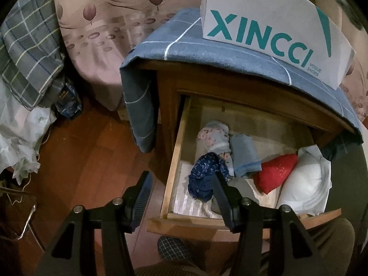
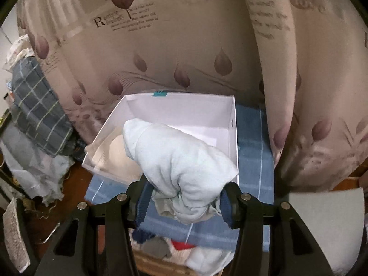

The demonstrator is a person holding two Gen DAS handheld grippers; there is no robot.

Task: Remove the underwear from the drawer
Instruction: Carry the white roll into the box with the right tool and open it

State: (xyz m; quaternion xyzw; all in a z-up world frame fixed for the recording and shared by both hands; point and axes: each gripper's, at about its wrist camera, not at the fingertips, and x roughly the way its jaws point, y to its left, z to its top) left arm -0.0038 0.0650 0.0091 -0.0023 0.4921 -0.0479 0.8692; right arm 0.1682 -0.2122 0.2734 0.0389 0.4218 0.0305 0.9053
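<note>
The right gripper (image 2: 181,203) is clamped on a rolled bundle of pale blue-white underwear (image 2: 181,161), both fingers pressing its lower end; the bundle stands up and away from the jaws, in front of an open white shoe box (image 2: 232,124). The box sits on a blue checked cloth (image 2: 250,161) covering the top of a wooden nightstand (image 1: 230,85), against a beige leaf-printed curtain (image 2: 184,46). Something pale and round lies in the box's left part; what it is cannot be told. The left gripper (image 1: 181,191) hangs above the front left corner of the open drawer (image 1: 177,151), its jaws apart with nothing between them; one finger shows over the floor, the other over the drawer's contents. Inside the drawer lie a dark blue floral piece (image 1: 204,177) at the front left, a grey floral roll (image 1: 216,138) behind it, a folded light blue piece (image 1: 245,156) just beside that, a red piece (image 1: 276,172) and a white bundle (image 1: 308,179) at the right. The box side reads "XINCCI" in teal. A checked slipper (image 1: 172,248) stands on the wooden floor (image 1: 92,149) below the drawer front. Checked bedding (image 1: 30,53) is heaped at the left.
</note>
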